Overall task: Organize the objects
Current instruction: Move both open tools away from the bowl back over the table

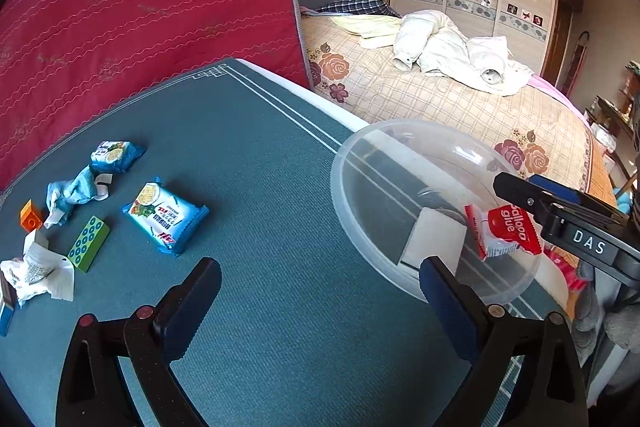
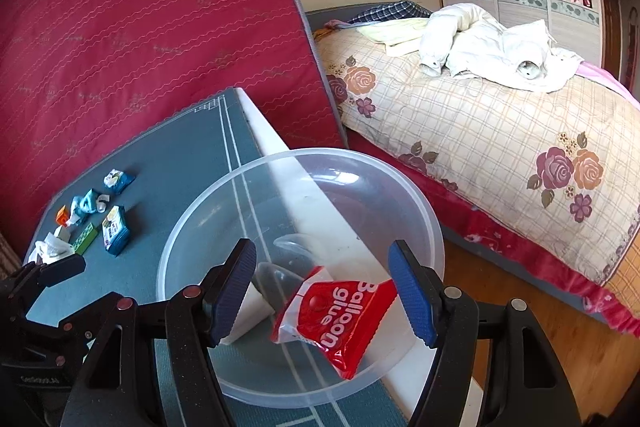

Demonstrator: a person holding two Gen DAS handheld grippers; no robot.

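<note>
A clear plastic bowl (image 1: pixel 400 155) (image 2: pixel 200 203) sits at the right edge of the teal mat (image 1: pixel 260 167). Inside it lies a white block (image 1: pixel 436 243) (image 2: pixel 248 311). A red Balloon glue packet (image 1: pixel 506 231) (image 2: pixel 336 315) hangs over the bowl between the fingers of my right gripper (image 2: pixel 324 293). One corner touches the right pad and the left pad stands clear of it. My left gripper (image 1: pixel 320 287) stands wide open over bare mat, holding nothing. Far left lie two blue snack packets (image 1: pixel 164 219) (image 1: pixel 114 155), a green brick (image 1: pixel 89 238) and an orange brick (image 1: pixel 31 217).
Crumpled blue wrapper (image 1: pixel 70 193) and white paper (image 1: pixel 36 271) lie among the items at the left. A red mattress (image 1: pixel 140 7) leans behind the table. A bed with a floral quilt (image 2: pixel 500 147) and a wooden floor (image 2: pixel 520 307) are to the right.
</note>
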